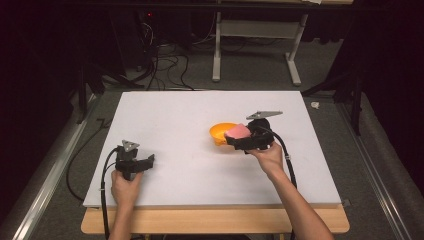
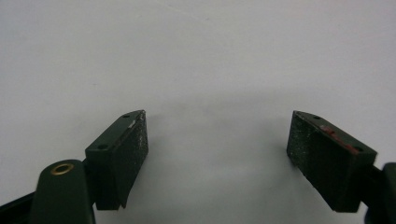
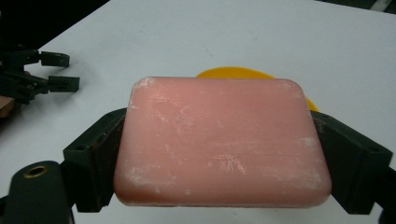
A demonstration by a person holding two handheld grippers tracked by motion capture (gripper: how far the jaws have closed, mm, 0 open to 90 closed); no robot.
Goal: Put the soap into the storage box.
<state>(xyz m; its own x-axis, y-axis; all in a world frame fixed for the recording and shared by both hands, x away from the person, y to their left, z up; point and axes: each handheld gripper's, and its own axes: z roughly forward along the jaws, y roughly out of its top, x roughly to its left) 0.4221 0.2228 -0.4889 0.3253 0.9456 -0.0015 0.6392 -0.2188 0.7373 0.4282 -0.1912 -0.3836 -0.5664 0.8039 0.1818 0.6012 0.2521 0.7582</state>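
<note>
White tabletop fills most of what I see from above, with dark floor, cables and a metal stand behind it. On my right side, the right gripper is clamped on a pink bar of soap, and I hold it over the orange bowl near the middle of the table. From the high view I cannot say for sure whether the soap touches the bowl's rim or hangs just above it. In the right gripper view the soap lies flat between the two black pads, pressed on both short sides, its top face scuffed with pale marks, and a sliver of the bowl peeks out just behind it. Farther off at the left edge of that view I can make out the other gripper.

My left gripper rests near the table's front left corner, well apart from the bowl. Its own view shows the jaws spread wide with only bare white surface between them.
</note>
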